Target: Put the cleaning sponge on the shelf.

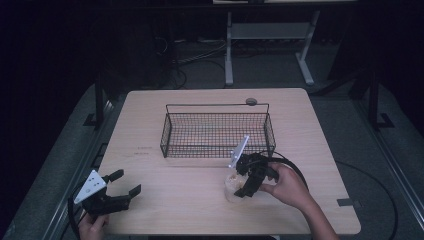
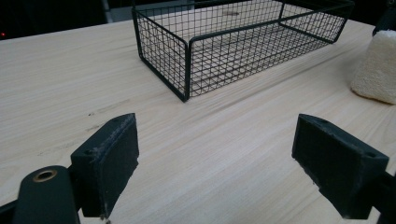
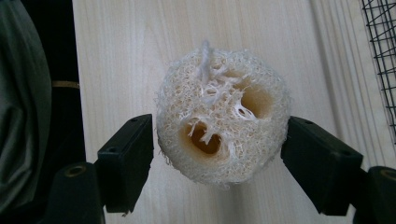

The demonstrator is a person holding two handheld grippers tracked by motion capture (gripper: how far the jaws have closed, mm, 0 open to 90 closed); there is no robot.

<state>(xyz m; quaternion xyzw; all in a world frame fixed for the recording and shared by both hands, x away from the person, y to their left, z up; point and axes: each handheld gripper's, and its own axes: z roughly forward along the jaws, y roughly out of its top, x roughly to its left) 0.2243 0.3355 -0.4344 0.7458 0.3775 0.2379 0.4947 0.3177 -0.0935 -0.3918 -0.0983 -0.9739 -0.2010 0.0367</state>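
A pale round loofah sponge (image 1: 231, 184) with holes through it stands on the wooden table (image 1: 165, 190), in front of a black wire basket (image 1: 215, 150). My right gripper (image 1: 240, 189) comes down over the sponge. In the right gripper view the loofah sponge (image 3: 219, 116) sits between the jaws of my right gripper (image 3: 217, 144), which touch both of its sides. My left gripper (image 1: 128, 181) rests near the table's front left corner. In its own view my left gripper (image 2: 215, 144) is open and holds nothing, and the loofah sponge (image 2: 376, 70) lies far right.
The wire basket (image 2: 187, 65) holds nothing and stands mid-table, and its mesh (image 3: 380, 56) is close to the right gripper. A small round disc (image 1: 251, 101) lies at the table's far edge. Dark floor, cables and a desk frame lie beyond.
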